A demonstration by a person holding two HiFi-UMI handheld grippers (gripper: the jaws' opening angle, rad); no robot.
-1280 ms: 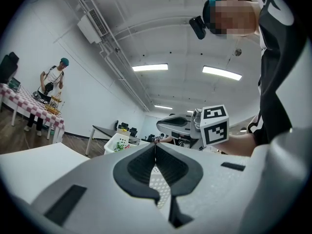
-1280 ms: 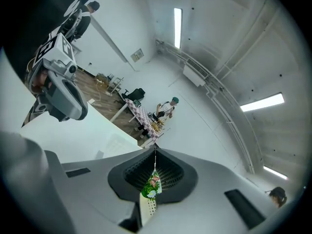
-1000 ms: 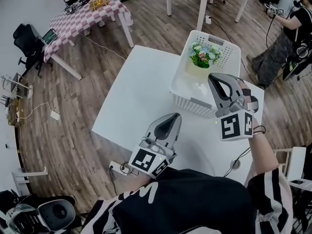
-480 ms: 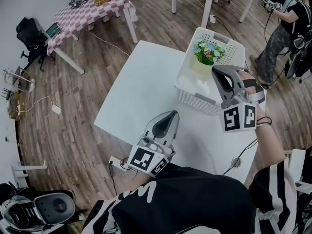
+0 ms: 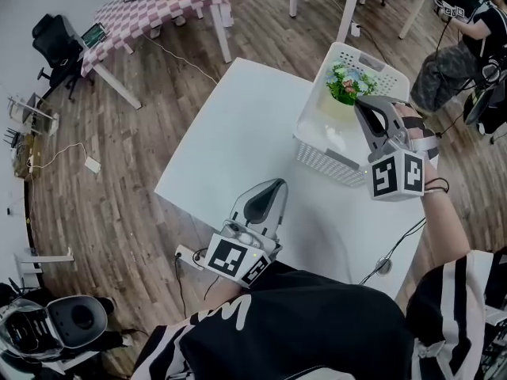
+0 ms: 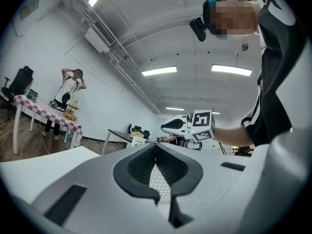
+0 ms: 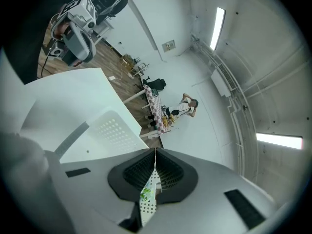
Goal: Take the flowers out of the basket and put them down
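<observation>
**Head view: flowers upright in the basket, both jaws closed on nothing**

Head view. White surface [image 5: 230, 133] on a wood-plank floor. White perforated basket [image 5: 317, 153] sits on its far right part.

Flowers [image 5: 346, 81]:
- Inside the basket, at the far end, standing upright.
- A small, dense bunch with plenty of green leaf and blossoms in white, pink and pale blue.
- Set in a pale cream pot [image 5: 336, 108] that rests on the basket floor.
- The blooms reach about rim height.

Right gripper [image 5: 362, 101]:
- Held over the basket, with the tips just beside the flowers on the near side.
- Contact with the leaves can't be judged from above.
- Right gripper view: jaws pressed together along the whole pad line, with nothing between them.
- A scrap of green foliage and the holed basket plastic show through the narrow gap under the pads.
- The marker cube faces the head camera, and the hand is wrapped round the grip behind it.

Left gripper [image 5: 278, 184]:
- Low over the near edge of the surface, well apart from the basket.
- The nose points toward the far side.
- Left gripper view: jaws closed flush and empty, with the right gripper and its marker cube visible ahead.

Surroundings:
- Checked table [image 5: 154, 10] stands at far left.
- Another person [image 5: 467, 42] stands at top right.
</observation>
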